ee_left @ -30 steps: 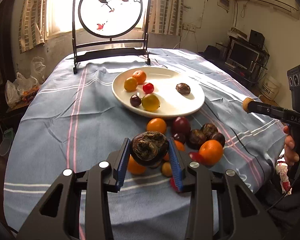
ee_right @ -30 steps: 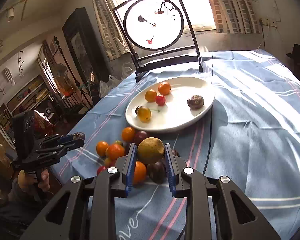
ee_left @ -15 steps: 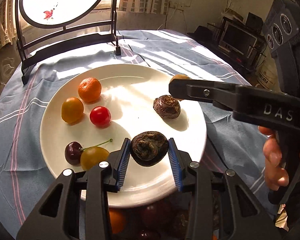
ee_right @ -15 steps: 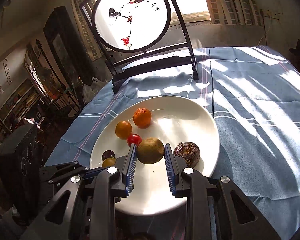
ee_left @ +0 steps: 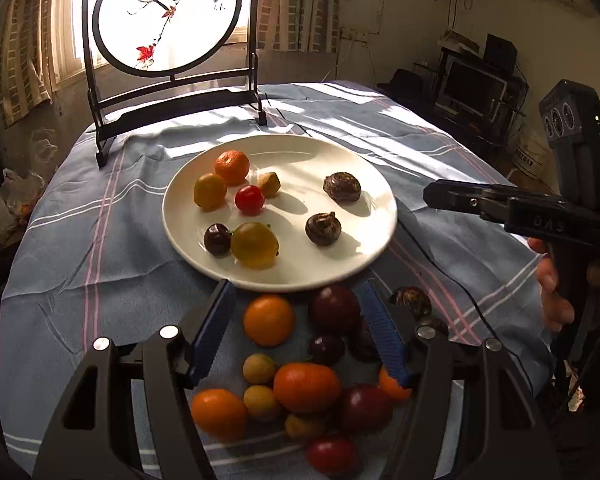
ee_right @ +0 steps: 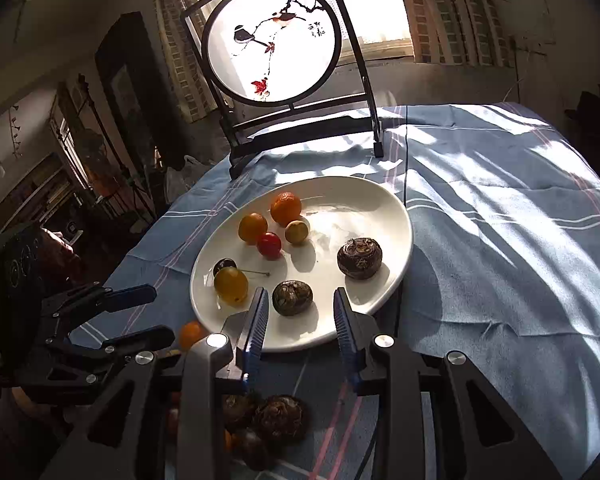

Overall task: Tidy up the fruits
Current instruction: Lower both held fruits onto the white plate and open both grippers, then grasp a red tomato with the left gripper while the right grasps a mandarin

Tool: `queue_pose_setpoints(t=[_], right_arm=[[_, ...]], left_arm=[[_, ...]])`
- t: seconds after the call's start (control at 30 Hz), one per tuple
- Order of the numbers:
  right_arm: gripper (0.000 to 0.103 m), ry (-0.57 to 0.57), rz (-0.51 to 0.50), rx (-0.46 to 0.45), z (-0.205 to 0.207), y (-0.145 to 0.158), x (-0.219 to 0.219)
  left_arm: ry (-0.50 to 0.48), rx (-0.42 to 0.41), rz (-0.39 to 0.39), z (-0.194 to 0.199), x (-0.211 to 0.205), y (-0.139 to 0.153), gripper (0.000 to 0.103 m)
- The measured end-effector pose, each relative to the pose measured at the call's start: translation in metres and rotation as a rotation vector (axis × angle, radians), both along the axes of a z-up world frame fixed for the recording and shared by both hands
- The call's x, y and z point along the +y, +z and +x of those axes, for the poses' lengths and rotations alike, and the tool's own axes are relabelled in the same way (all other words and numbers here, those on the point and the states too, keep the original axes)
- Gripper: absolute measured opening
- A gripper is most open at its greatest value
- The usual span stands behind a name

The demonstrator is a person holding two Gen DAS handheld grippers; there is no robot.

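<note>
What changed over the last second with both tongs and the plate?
Both tongs carried fruit to the plate, released it and drew back, jaws opening: the left tongs left a dark brown fruit, the right tongs a small yellow-green one. The other plate fruit stayed put.

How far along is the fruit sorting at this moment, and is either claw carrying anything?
Partly done. Eight pieces sit on the white plate, among them two dark brown fruits and a small yellow-green fruit. Neither claw carries anything: the left claw and right claw both have just opened and are empty. Left: the pile of loose fruit on the tablecloth.
</note>
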State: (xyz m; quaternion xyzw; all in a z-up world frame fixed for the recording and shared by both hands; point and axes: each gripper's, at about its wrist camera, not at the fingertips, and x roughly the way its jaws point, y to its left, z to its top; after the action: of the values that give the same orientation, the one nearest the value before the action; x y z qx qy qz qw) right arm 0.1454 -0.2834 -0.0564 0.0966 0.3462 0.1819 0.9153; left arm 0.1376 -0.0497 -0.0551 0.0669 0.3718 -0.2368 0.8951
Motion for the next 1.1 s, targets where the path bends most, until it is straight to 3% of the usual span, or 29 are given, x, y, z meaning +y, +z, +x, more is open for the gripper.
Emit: queue_pose_setpoints(t=[0.23,0.3,0.5,0.6,0.77,0.87,1.1], right_arm=[[0.037,-0.028,-0.028,-0.003,-0.068,-0.022,-0.007],[0.037,-0.030,-0.017,0.008,-0.079,-0.029,-0.007],[0.037,-0.006,-0.026,0.019,-0.099,-0.036,-0.001],[0.038,0.058,-0.032,0.014,-0.106,-0.035,0.008],[0.038,0.204,-0.076,-0.011,-0.112,-0.037,0.045],[0.038,0.212,-0.097,0.011,-0.101,-0.041,0.063],[0.050,0.163,-0.187,0.016,-0.080,-0.048,0.084]], left_arm=[[-0.015,0.008,0.032,-0.074,0.024,-0.025,0.064],[-0.007,0.026,0.045,-0.078,0.023,-0.037,0.064],[0.013,0.074,0.042,-0.066,0.011,-0.068,0.047],[0.020,0.059,0.014,-0.068,0.012,-0.066,0.031],[0.027,0.013,0.004,-0.082,0.016,-0.053,0.030],[0.040,0.013,-0.007,-0.084,0.024,-0.047,0.030],[0.058,0.025,-0.033,-0.082,0.036,-0.045,0.031]])
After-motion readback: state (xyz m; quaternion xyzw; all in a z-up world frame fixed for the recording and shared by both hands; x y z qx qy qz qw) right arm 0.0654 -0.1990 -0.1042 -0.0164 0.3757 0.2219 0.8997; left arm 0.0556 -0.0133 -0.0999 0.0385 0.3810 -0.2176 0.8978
